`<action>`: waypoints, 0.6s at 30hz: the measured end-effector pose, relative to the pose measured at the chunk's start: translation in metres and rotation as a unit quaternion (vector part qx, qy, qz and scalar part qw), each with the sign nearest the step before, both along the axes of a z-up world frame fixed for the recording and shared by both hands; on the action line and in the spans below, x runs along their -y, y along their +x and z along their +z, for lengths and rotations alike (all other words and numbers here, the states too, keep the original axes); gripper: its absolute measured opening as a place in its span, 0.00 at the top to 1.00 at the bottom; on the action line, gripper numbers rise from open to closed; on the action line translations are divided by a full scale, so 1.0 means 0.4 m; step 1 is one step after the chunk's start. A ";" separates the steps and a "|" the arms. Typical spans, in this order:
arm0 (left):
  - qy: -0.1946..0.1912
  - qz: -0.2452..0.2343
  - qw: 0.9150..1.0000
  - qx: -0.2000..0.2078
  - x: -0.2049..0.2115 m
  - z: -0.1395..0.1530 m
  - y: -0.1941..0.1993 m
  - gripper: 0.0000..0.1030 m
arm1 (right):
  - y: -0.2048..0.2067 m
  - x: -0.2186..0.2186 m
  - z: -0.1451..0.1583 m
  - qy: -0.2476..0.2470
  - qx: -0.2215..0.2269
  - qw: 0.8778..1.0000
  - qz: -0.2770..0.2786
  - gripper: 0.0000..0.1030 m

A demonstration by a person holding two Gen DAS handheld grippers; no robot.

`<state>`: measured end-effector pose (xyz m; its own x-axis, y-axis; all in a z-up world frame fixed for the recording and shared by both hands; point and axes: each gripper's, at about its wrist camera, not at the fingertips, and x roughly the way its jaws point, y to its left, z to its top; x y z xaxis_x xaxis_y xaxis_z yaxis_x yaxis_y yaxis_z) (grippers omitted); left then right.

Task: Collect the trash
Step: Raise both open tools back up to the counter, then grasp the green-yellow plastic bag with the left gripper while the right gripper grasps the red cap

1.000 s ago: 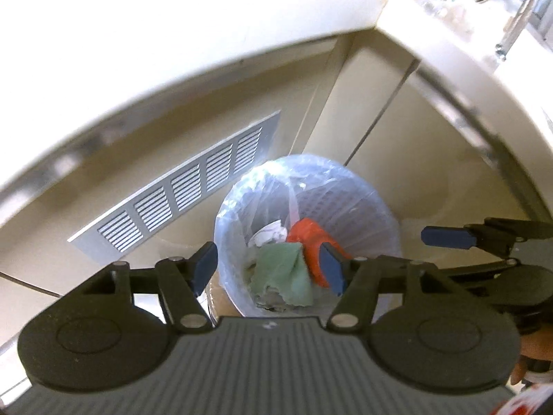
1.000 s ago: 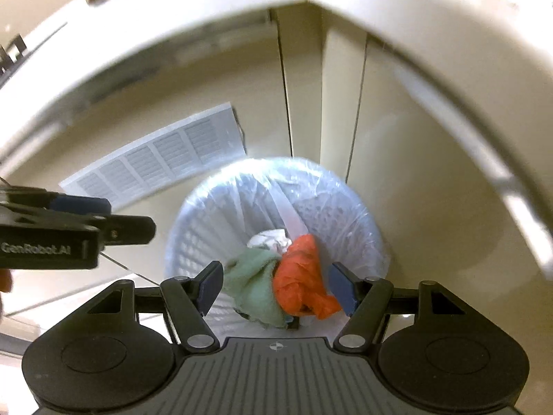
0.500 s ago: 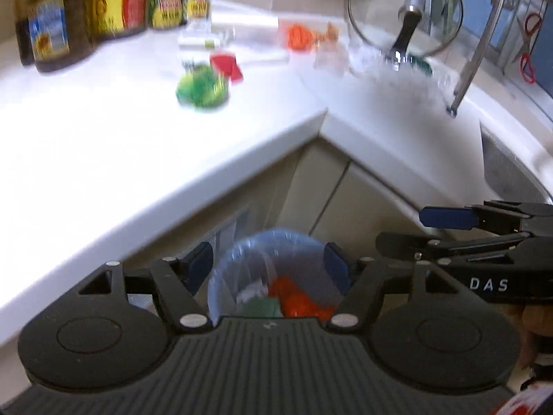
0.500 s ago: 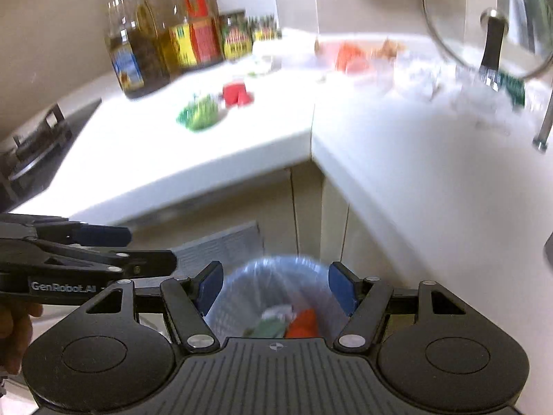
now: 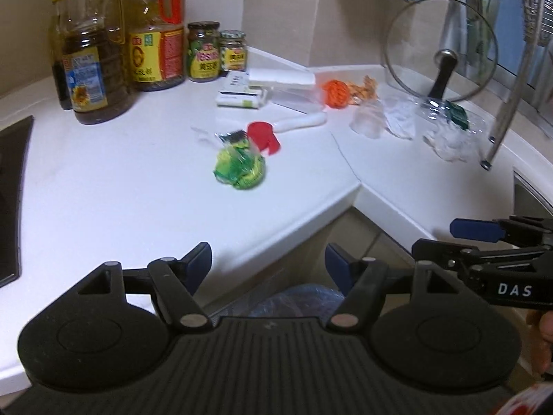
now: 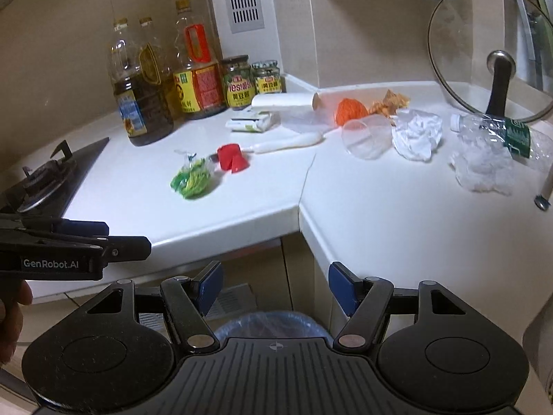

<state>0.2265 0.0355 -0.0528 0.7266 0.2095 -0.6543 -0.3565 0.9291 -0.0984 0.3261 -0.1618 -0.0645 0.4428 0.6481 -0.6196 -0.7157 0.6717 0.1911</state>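
While both claws hang above the lined trash bin (image 6: 273, 323) below the surface (image 5: 103, 190) edge, the left claw (image 5: 269, 265) has just been widening, with nothing between its pads; the right claw (image 6: 274, 287) gapes empty too. A green wrapper (image 5: 240, 167), red cap (image 5: 262, 136) and crumpled tissue (image 6: 418, 135) lie on the surface.

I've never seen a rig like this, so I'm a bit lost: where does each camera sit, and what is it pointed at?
Left wrist: on the left gripper, facing the white corner countertop; its open fingers show.
Right wrist: on the right gripper, facing the same counter; open fingers and a hand show.
Shared: crumpled green plastic wrapper, blue-lined bin below.
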 end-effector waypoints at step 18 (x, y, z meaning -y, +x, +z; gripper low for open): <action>0.015 0.078 0.997 -0.015 0.002 0.011 0.077 0.31 | 0.137 -0.039 -0.006 0.010 -0.013 0.998 0.064 0.34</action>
<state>0.2572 0.0348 -0.0485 0.6635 0.3391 -0.6669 -0.4999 0.8641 -0.0581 0.3809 -0.1463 -0.0671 0.3392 0.7109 -0.6161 -0.7902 0.5707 0.2235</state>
